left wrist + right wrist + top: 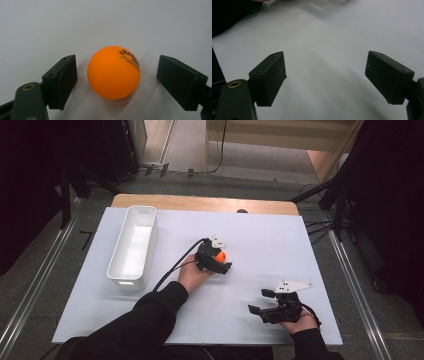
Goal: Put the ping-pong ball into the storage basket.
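The left hand-held gripper [116, 75] sat near the middle of the white worktop [260, 235] with its jaws spread either side of the orange ball [113, 72], a gap showing at each pad, the ball resting on the worktop. The right hand-held gripper [325, 77] lay well apart toward the near right corner, jaws wide and holding nothing. A white bin [132, 247] stood to the left, nothing between it and the ball.

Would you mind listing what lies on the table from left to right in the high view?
White tub → left gripper with the orange ball between its jaws → right gripper, nearer the table's front edge.
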`<state>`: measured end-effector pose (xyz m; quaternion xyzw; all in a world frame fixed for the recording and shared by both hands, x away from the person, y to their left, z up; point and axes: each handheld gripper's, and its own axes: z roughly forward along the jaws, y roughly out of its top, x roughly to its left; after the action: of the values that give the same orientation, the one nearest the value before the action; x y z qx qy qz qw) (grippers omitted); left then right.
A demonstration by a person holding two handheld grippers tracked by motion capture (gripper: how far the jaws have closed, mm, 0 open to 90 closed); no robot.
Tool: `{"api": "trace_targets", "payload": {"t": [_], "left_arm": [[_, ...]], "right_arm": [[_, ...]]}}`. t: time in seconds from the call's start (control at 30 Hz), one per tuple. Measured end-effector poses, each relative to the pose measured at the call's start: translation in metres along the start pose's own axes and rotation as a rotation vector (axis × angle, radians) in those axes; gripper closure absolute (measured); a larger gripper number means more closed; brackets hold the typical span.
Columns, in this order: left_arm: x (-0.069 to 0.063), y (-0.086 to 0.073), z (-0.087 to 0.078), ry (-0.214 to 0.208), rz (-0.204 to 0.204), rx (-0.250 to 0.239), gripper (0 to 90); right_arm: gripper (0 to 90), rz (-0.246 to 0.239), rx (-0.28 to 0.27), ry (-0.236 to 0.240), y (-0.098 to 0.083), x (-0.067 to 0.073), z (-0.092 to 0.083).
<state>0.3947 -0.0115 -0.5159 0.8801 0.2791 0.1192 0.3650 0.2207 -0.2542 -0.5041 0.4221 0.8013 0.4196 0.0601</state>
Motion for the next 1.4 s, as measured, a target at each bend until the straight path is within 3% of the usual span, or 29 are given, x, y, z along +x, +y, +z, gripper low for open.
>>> {"api": "trace_targets", "payload": {"t": [0.07, 0.23, 0.63, 1.2, 1.4], "left_arm": [[-0.0004, -0.0008, -0.0011, 0.003, 0.019, -0.002, 23.5], [0.0023, -0.0023, -0.0036, 0.021, -0.005, -0.017, 35.4], [-0.001, -0.0033, -0.0058, 0.021, 0.013, -0.02, 49.8], [-0.0006, -0.0032, -0.0058, 0.017, 0.006, -0.022, 50.8], [-0.0004, -0.002, -0.007, -0.003, -0.013, -0.033, 50.9]], "right_arm": [[15.5, -0.004, -0.001, 0.0, 0.0, 0.0001, -0.0002], [15.5, -0.007, -0.001, 0.0, 0.0001, 0.0005, -0.0004], [15.5, -0.002, 0.003, 0.001, 0.0001, 0.0007, 0.0], [15.5, -0.004, 0.012, 0.003, -0.0001, 0.001, 0.0009], [15.4, -0.001, 0.012, 0.005, -0.0001, 0.001, 0.0006]]}}
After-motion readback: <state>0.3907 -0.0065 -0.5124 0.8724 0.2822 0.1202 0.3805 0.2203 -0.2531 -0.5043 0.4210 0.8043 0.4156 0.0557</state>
